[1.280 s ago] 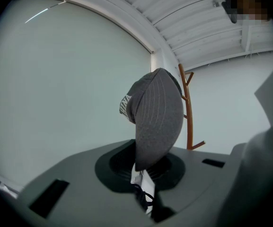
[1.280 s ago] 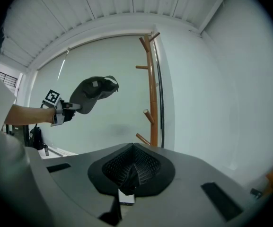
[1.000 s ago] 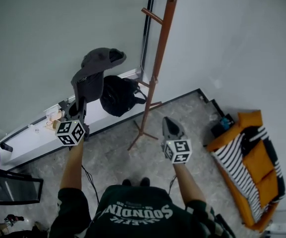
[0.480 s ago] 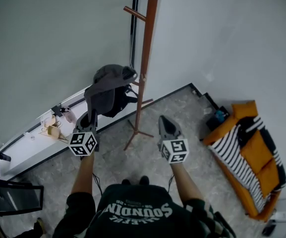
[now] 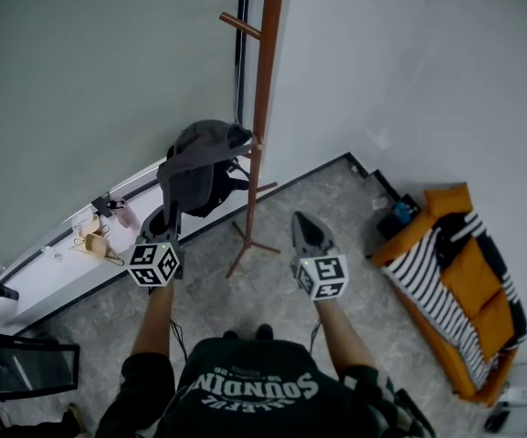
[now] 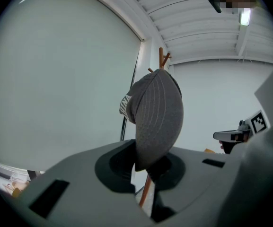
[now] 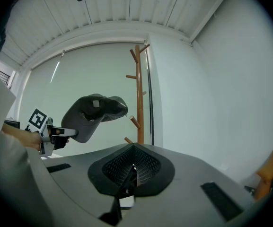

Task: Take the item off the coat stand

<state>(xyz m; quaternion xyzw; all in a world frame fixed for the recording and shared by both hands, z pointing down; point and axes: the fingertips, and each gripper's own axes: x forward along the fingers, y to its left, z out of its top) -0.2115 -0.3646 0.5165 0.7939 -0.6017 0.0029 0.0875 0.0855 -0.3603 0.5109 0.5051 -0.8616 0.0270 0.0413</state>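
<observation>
A grey cap [image 5: 197, 151] hangs off the stand, held up by its brim in my left gripper [image 5: 169, 212], which is shut on it. In the left gripper view the cap [image 6: 157, 112] rises straight out of the jaws of the left gripper [image 6: 145, 167]. The brown wooden coat stand [image 5: 259, 108] rises just right of the cap, its pegs bare at the top. My right gripper [image 5: 302, 223] is shut with nothing in it, lower and right of the pole. From the right gripper view, the cap [image 7: 92, 111] is left of the coat stand [image 7: 138, 93].
A black bag [image 5: 223, 188] sits behind the cap at the stand's lower pegs. An orange seat with a striped cloth [image 5: 455, 286] lies at the right. Wooden hangers [image 5: 94, 241] rest on the white ledge at the left wall. A dark screen [image 5: 21, 368] is at the bottom left.
The left gripper with the cap has come lower and nearer the stand's pole in the head view, mostly in the first half second. The right gripper has hardly moved.
</observation>
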